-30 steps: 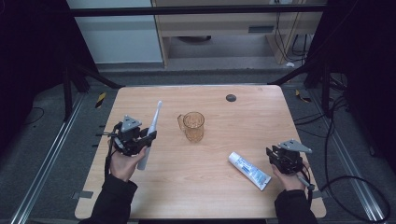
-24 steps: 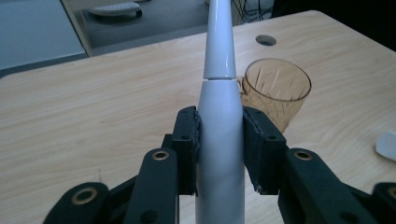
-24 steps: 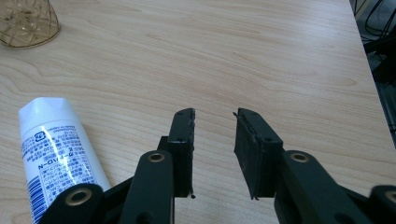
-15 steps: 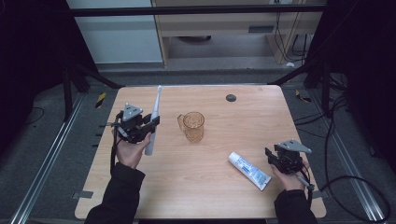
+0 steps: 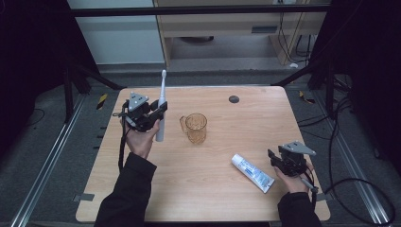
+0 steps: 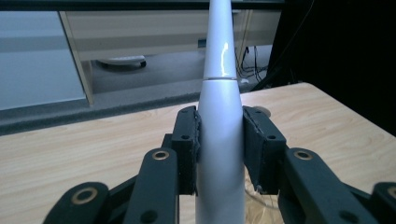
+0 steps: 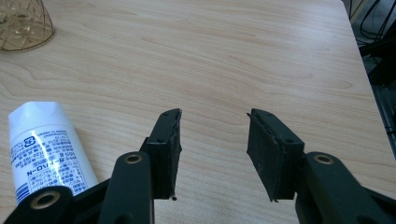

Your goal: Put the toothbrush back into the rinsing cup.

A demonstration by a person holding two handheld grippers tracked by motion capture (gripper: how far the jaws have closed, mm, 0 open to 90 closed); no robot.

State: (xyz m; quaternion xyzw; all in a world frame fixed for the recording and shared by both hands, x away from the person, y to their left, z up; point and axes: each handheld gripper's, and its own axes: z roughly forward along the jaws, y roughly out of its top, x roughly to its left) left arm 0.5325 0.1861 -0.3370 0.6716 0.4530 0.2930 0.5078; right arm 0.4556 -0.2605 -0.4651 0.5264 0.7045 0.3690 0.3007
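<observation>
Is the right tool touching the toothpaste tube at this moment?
Apart. The right gripper view shows the right tool open over bare table, with the toothpaste tube lying off to one side, outside its jaws.

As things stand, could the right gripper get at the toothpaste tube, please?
Probably yes. The right gripper sits open just beside the toothpaste tube, with bare table between its jaws and nothing lying between them; it would only need to turn towards the tube.

White toothbrush (image 6: 220, 140) between black fingers (image 6: 186, 149). Amber, facet-patterned cup (image 5: 196, 127). White toothpaste tube (image 5: 252, 172) with blue print. Pale wood-grain table (image 5: 246, 118) with a dark round spot (image 5: 233, 99).
</observation>
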